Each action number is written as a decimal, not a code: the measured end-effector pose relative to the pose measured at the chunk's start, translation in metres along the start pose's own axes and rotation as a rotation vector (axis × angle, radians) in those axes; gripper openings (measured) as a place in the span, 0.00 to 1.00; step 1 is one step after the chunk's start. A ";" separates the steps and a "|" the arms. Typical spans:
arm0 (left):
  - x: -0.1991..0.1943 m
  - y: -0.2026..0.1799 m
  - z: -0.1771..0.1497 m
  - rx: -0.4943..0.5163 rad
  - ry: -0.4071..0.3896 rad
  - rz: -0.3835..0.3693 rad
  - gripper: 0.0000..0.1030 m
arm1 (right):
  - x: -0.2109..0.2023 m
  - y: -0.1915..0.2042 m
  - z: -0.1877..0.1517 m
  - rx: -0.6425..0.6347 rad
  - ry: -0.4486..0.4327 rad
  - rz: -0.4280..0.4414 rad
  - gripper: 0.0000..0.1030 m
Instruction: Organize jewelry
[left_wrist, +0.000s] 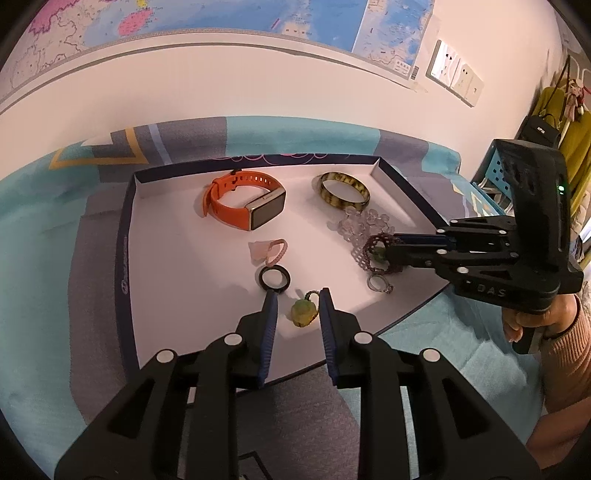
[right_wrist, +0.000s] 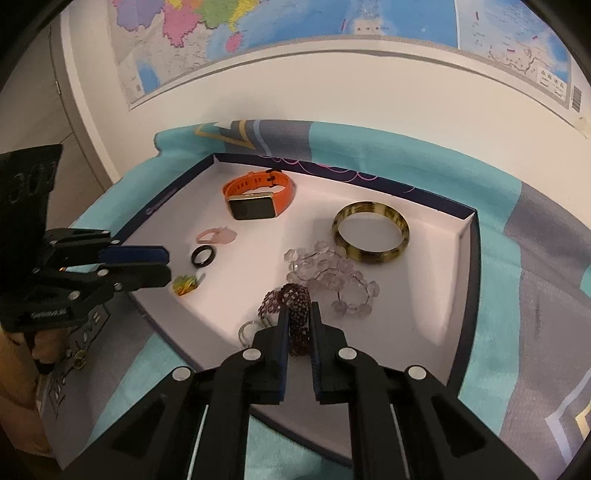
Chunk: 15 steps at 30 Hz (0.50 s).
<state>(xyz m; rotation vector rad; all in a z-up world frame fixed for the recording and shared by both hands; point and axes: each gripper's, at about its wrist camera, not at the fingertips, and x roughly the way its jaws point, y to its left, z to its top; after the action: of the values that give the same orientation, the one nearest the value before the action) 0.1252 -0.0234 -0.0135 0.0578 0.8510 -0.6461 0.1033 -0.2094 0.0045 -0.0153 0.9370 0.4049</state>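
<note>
Where a teal and grey cloth (left_wrist: 44, 229) is covering the surface, a shallow tray (left_wrist: 123, 236) with dark walls and a white floor is lying open against a white wall. A map (right_wrist: 258, 26) is hanging on that wall above it, and wall sockets (left_wrist: 456, 72) are showing to the right in the left wrist view, with a yellow garment (left_wrist: 570, 122) and a black bag (left_wrist: 541, 129) hanging further right.

Inside the tray, an orange watch (left_wrist: 243, 203) is sitting near the back, with an amber bangle (left_wrist: 345, 190) to its right. A clear bead bracelet (right_wrist: 332, 277) is lying just in front of the bangle. A pink ring (left_wrist: 271, 251) is lying mid-tray, touching a black ring (left_wrist: 274, 279) in front of it. A silver ring (left_wrist: 379, 283) is resting near the front right.

The left gripper (left_wrist: 297, 301) is hovering with its fingers narrowly apart on either side of a green charm (left_wrist: 303, 312), not pressing it. The right gripper (right_wrist: 298, 317) is pinching a dark purple bead bracelet (right_wrist: 295, 301) between its fingers, at the front of the tray beside the silver ring. A hand (left_wrist: 535, 317) in a pink sleeve (left_wrist: 569, 369) is holding the right gripper.
</note>
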 end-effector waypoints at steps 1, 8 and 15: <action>0.000 0.000 0.000 0.000 -0.001 -0.003 0.22 | -0.004 0.000 -0.001 0.003 -0.010 0.005 0.08; 0.001 0.001 -0.001 0.001 -0.002 -0.019 0.25 | -0.014 0.003 -0.007 -0.018 -0.008 0.038 0.08; 0.000 0.000 -0.001 0.001 -0.008 -0.020 0.26 | -0.016 -0.019 -0.002 0.089 -0.047 0.016 0.08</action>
<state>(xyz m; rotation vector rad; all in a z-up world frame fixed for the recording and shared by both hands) 0.1246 -0.0228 -0.0146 0.0482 0.8444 -0.6650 0.0997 -0.2324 0.0131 0.0823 0.9085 0.3767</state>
